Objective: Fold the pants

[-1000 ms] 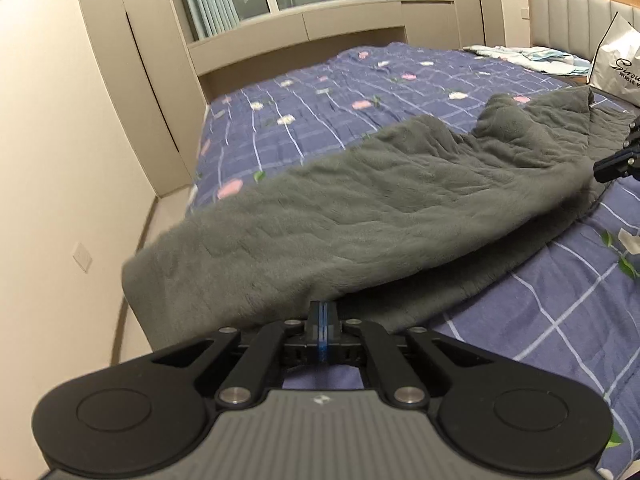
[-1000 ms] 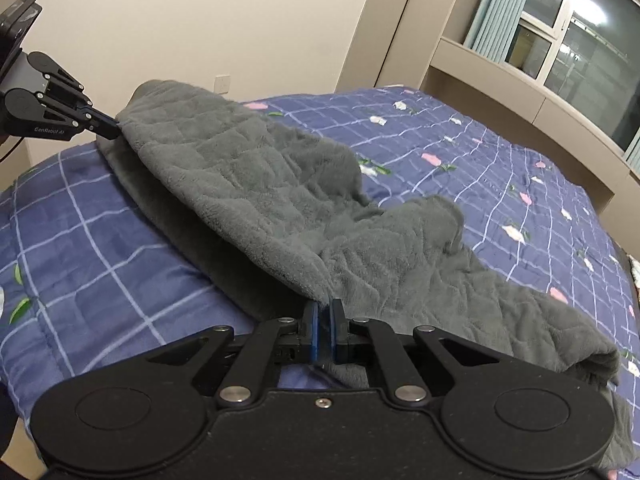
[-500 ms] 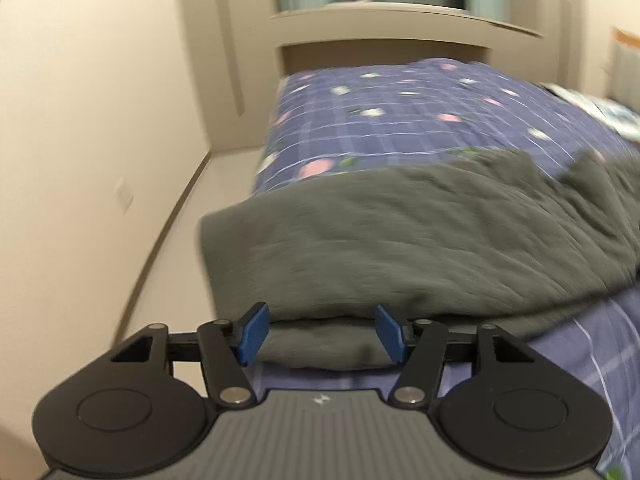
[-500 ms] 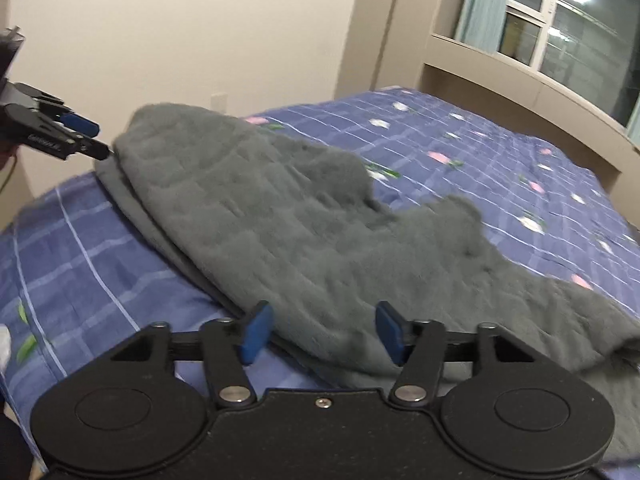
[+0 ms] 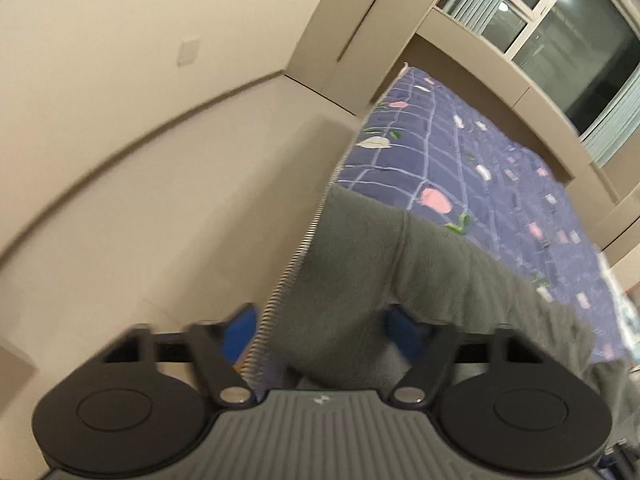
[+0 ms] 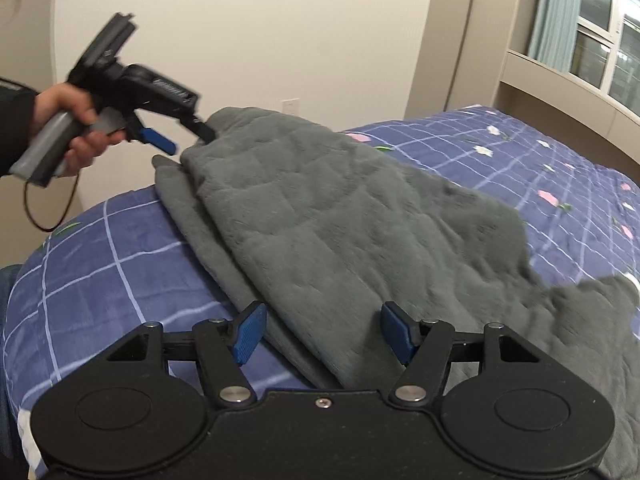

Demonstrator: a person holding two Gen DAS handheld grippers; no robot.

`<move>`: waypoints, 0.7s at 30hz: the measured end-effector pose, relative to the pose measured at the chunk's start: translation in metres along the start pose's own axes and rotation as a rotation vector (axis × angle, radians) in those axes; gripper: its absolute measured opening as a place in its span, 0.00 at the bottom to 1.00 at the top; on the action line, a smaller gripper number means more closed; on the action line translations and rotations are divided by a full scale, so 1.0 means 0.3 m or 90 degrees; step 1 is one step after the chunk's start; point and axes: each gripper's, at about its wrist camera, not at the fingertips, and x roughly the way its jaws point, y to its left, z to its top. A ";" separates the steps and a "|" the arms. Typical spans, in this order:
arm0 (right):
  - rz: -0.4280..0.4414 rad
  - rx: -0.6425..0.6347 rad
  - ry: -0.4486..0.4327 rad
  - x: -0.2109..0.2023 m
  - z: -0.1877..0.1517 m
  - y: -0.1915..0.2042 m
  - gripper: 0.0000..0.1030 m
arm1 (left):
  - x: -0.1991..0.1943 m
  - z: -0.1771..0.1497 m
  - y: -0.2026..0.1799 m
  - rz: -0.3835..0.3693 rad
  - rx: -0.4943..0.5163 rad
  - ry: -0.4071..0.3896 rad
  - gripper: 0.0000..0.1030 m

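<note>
The grey fleece pants (image 6: 340, 216) lie folded lengthwise on the blue checked bedspread (image 6: 92, 264). My right gripper (image 6: 322, 330) is open, its blue pads on either side of the pants' near edge. My left gripper (image 5: 320, 330) is open at the pants' far end (image 5: 360, 280), with the cloth between its blue pads (image 5: 404, 330). In the right wrist view the left gripper (image 6: 184, 132) sits at the far end of the pants, held by a hand. The left wrist view is tilted and blurred.
The bed's left edge (image 5: 296, 252) runs beside a beige wall (image 5: 140, 60) and floor. A window (image 5: 560, 40) with pale curtains and a ledge stands beyond the bed. A cable (image 6: 48, 208) hangs from the left gripper's handle.
Both grippers were shut on the pants a second ago and have opened. The left gripper has swung and tilted toward the bed's left edge; the pants now lie flatter.
</note>
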 end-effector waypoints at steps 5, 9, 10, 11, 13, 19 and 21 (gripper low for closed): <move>0.005 -0.022 0.004 0.031 0.012 0.030 0.62 | 0.019 0.019 -0.058 -0.001 0.046 0.008 0.00; -0.003 -0.046 0.005 0.034 0.015 0.047 0.56 | 0.001 0.025 -0.074 0.009 0.051 0.011 0.00; -0.006 -0.056 0.005 0.037 0.017 0.052 0.39 | -0.014 0.024 -0.077 0.010 0.049 0.012 0.00; -0.008 -0.063 0.005 0.040 0.018 0.055 0.26 | -0.024 0.027 -0.082 0.012 0.048 0.014 0.00; -0.011 -0.067 0.002 0.040 0.026 0.056 0.11 | -0.059 0.033 -0.087 0.023 0.045 0.019 0.00; 0.001 -0.050 -0.028 -0.018 0.054 0.041 0.04 | -0.199 0.074 -0.100 0.014 0.032 -0.007 0.00; 0.003 -0.041 -0.042 -0.051 0.061 0.034 0.04 | -0.239 0.075 -0.119 0.002 0.053 -0.021 0.00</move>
